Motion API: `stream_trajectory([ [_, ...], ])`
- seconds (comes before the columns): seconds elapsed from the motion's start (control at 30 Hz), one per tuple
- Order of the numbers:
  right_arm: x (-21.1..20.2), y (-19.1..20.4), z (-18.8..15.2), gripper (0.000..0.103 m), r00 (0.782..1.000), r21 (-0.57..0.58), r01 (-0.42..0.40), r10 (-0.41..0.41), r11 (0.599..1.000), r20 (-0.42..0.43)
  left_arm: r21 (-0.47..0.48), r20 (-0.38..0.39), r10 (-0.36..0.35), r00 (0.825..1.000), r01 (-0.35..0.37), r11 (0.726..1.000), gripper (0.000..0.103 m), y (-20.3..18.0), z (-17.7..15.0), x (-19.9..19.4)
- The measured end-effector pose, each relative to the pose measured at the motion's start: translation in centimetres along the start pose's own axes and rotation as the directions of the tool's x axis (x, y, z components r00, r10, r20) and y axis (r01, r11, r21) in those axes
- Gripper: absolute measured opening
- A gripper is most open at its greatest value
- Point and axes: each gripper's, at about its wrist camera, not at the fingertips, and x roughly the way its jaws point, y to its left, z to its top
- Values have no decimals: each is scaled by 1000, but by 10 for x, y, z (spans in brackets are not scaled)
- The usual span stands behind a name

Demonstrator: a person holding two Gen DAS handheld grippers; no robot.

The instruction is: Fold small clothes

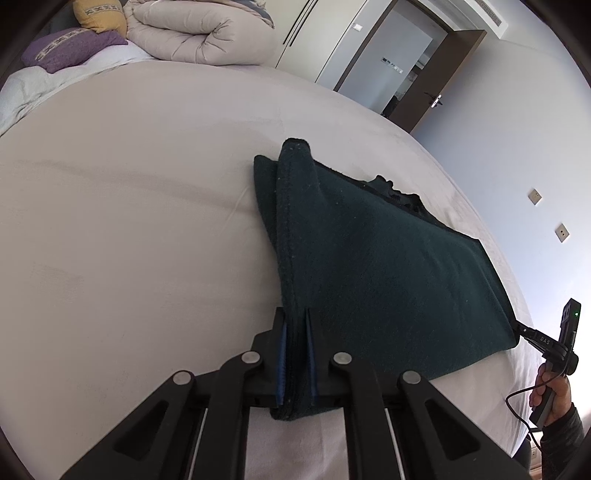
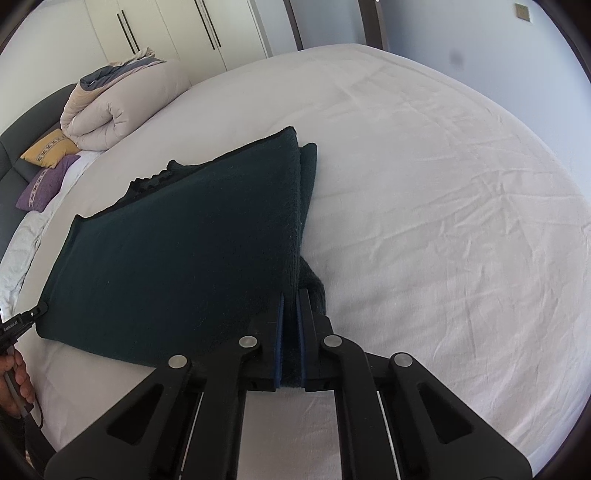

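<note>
Both claws clamp the near corners of a dark green garment on the bed.

The left claw (image 1: 295,325) is pressed together on one near corner of the dark green garment (image 1: 369,266), and the right claw (image 2: 291,306) is pressed together on the other near corner, with cloth between the blue pads (image 2: 279,332). The garment lies folded on the white sheet of the bed (image 2: 443,221), its near edge raised between the two claws. At the head of the bed there is a rolled beige duvet (image 2: 110,110), just beside a yellow pillow (image 2: 50,146) and a purple pillow (image 2: 44,181). White wardrobe doors (image 2: 166,29) stand behind.
</note>
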Motion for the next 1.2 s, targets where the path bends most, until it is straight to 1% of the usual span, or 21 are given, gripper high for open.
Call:
stream_trajectory([
  [0.17, 5, -9, -4, 5, 1000, 43, -24, 25, 999, -18, -1, -4, -14, 1000, 14, 1000, 5, 4, -4, -1],
  [0.3, 2, -7, -2, 5, 999, 36, -40, 40, 999, -7, 12, -4, -6, 1000, 6, 1000, 4, 2, -10, -5],
  [0.5, 3, -7, -3, 5, 1000, 26, -20, 20, 999, -15, 4, -18, -5, 1000, 5, 1000, 4, 5, -21, -5],
  [0.73, 14, -25, -8, 5, 999, 91, -36, 39, 995, -28, -8, -27, -15, 1000, 15, 1000, 4, 10, -21, 1],
  [0.97, 14, -22, -9, 5, 999, 77, -25, 28, 997, -31, 12, -23, -7, 1000, 7, 1000, 4, 7, -24, 2],
  [1.2, 9, -22, -13, 5, 999, 88, -22, 25, 996, -28, -3, -17, -16, 1000, 16, 1000, 4, 7, -29, 0],
])
